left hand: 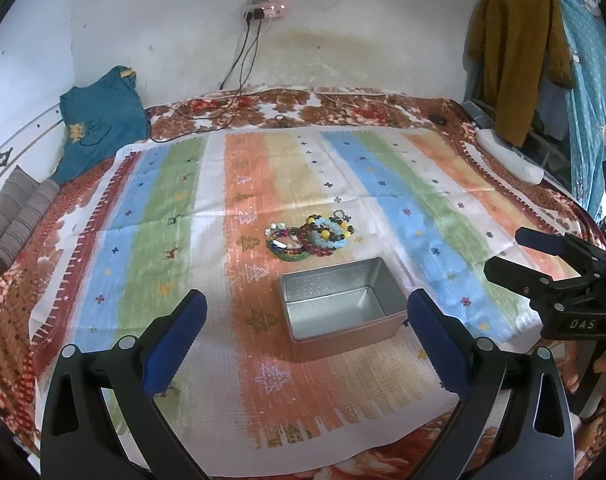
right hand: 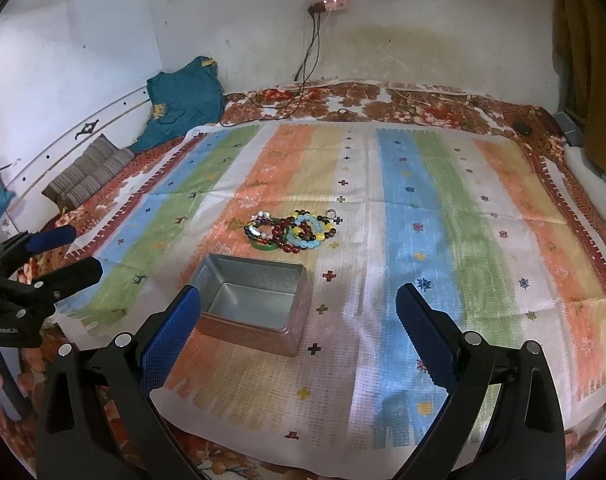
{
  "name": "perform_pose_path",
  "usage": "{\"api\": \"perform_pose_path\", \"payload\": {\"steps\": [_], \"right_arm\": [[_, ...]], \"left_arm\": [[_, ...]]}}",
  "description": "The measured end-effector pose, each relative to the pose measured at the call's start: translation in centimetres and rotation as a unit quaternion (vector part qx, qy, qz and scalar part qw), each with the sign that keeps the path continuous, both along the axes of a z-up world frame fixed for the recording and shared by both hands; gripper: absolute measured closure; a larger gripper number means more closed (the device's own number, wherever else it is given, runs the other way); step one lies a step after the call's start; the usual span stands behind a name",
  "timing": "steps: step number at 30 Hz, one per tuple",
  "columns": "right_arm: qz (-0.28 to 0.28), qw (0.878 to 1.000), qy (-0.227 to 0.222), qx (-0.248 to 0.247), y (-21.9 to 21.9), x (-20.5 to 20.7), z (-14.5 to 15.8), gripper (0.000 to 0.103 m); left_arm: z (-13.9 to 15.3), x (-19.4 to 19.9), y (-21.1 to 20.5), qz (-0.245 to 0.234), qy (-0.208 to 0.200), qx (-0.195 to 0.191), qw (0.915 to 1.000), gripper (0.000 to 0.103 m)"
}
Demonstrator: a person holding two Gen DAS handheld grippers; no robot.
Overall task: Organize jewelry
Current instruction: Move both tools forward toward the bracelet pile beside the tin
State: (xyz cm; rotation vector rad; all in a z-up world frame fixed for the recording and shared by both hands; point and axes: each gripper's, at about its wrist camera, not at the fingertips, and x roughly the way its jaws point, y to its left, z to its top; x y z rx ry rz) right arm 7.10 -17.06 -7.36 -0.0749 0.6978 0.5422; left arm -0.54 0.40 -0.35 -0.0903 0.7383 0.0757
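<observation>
Both grippers, left (left hand: 307,308) and right (right hand: 299,304), hover above the cloth (left hand: 403,184) with fingers spread wide, holding nothing. Bracelets (left hand: 309,236) heaped mid-cloth, just beyond the open tin (left hand: 339,304); tin empty.

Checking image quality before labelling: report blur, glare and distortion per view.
Left wrist view: fisheye bends the striped woven mat, bracelets soft, dull sheen inside the open silver metal tin. Right wrist view: same bending, bracelets clearer, mat weave smeared near the frame bottom.
</observation>
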Motion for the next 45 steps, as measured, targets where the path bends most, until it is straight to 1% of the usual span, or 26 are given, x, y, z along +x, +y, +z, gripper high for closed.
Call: {"api": "perform_pose_path", "payload": {"steps": [3,15,17,20,27,30,35,40,43,45], "right_arm": [[-0.003,1.0,0.003,-0.001,0.1,0.1,0.0,0.004],[-0.004,1.0,0.025,0.0,0.2,1.3,-0.3,0.004],[-0.008,1.0,0.028,-0.002,0.3,1.6,-0.4,0.004],[-0.013,0.999,0.029,-0.007,0.2,1.9,-0.5,0.004],[-0.017,0.999,0.033,-0.013,0.6,2.6,-0.7,0.004],[-0.017,0.999,0.032,-0.015,0.5,2.6,-0.8,0.004],[-0.019,0.999,0.04,-0.02,0.7,4.1,-1.0,0.004],[-0.022,0.998,0.048,-0.029,1.0,5.2,-1.0,0.004],[-0.022,0.998,0.053,-0.033,1.7,6.1,-1.0,0.004],[-0.021,0.997,0.058,-0.035,2.1,6.9,-1.1,0.004]], "left_arm": [[-0.1,0.0,0.1,0.004,0.007,0.002,1.0,0.005],[-0.1,0.0,0.2,0.024,0.009,0.015,0.9995,0.005],[0.1,-0.1,0.5,0.029,0.005,0.011,0.9995,0.005],[0.0,0.1,0.7,0.03,0.01,0.004,0.9995,0.005],[-0.3,1.0,0.7,0.027,0.023,0.008,0.9993,0.005],[-0.6,1.3,1.0,0.03,0.031,0.002,0.9991,0.005],[-0.8,2.5,1.7,0.041,0.047,0.005,0.9981,0.005],[-1.0,4.0,2.4,0.056,0.063,0.028,0.9961,0.005],[-1.5,5.1,3.0,0.052,0.083,0.011,0.9951,0.005],[-1.8,5.9,3.6,0.059,0.093,0.01,0.9939,0.005]]}}
